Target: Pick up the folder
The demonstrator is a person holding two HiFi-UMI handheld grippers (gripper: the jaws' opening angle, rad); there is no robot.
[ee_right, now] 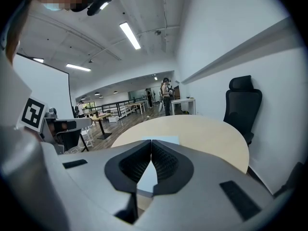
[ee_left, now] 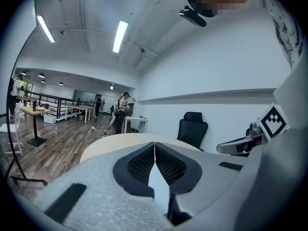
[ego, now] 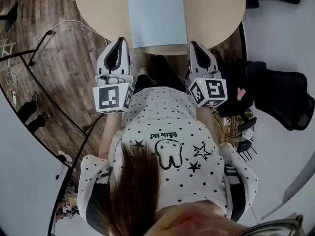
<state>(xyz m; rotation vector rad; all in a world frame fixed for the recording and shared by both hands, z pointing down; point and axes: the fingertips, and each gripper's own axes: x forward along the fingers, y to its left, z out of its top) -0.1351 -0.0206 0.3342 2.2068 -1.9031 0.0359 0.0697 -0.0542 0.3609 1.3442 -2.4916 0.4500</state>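
Note:
A light blue folder (ego: 156,14) lies flat on the round beige table (ego: 216,9), its near edge at the table's near rim. My left gripper (ego: 120,40) hangs just short of the table edge, off the folder's near left corner, jaws shut and empty. My right gripper (ego: 193,44) sits just off the near right corner, also shut with nothing held. In the left gripper view the closed gripper (ee_left: 154,144) hides most of the table (ee_left: 103,146). In the right gripper view a strip of the folder (ee_right: 166,139) shows beyond the shut gripper (ee_right: 151,141).
A black office chair (ego: 283,97) stands right of the table, also seen as the chair (ee_left: 192,129) and the chair (ee_right: 243,105). A white cable (ego: 74,26) trails over the wooden floor at left, next to a black railing (ego: 44,97). People stand far back (ee_right: 167,93).

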